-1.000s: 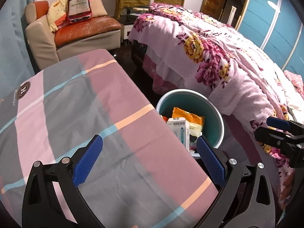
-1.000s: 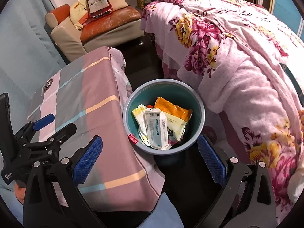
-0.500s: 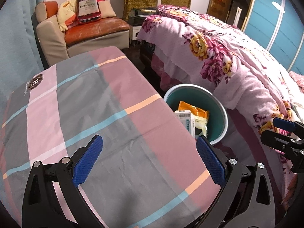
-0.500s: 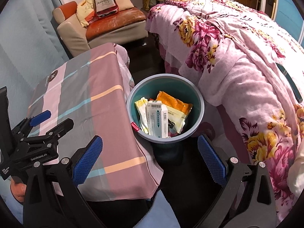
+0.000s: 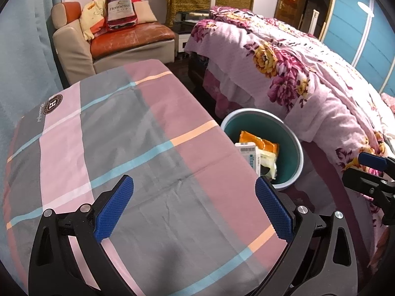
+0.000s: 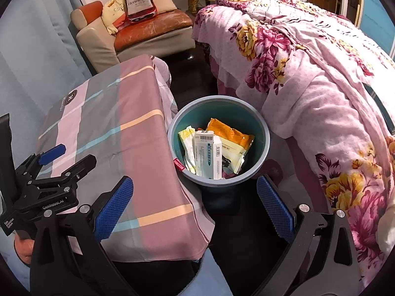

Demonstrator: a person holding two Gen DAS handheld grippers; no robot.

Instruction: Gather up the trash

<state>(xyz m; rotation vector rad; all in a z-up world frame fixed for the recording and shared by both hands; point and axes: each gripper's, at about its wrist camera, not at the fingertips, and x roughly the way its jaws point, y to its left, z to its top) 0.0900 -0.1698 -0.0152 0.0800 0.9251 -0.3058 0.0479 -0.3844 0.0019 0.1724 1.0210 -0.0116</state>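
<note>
A teal bin (image 6: 260, 133) stands on the dark floor between the table and the bed. Inside lie a white medicine box (image 6: 207, 156), an orange packet (image 6: 229, 134) and pale wrappers (image 6: 187, 139). The same bin (image 5: 293, 145) shows at the table's right edge in the left wrist view. My left gripper (image 5: 193, 208) hovers open over the cloth-covered table (image 5: 123, 135) with nothing between its pads. My right gripper (image 6: 195, 206) hangs open above the floor just in front of the bin, holding nothing. Each gripper appears in the other's view: left gripper (image 6: 63, 159), right gripper (image 5: 367, 170).
A bed with a pink floral cover (image 6: 321, 74) fills the right side. An orange and beige armchair (image 5: 118, 42) holding a bottle-shaped cushion (image 5: 121, 12) stands behind the table. A hand (image 6: 23, 246) grips the left gripper's handle. Dark floor runs between table and bed.
Both grippers have drawn back and up from the bin, so it looks smaller and farther in each view. Both stay open. The trash in the bin has not moved.
</note>
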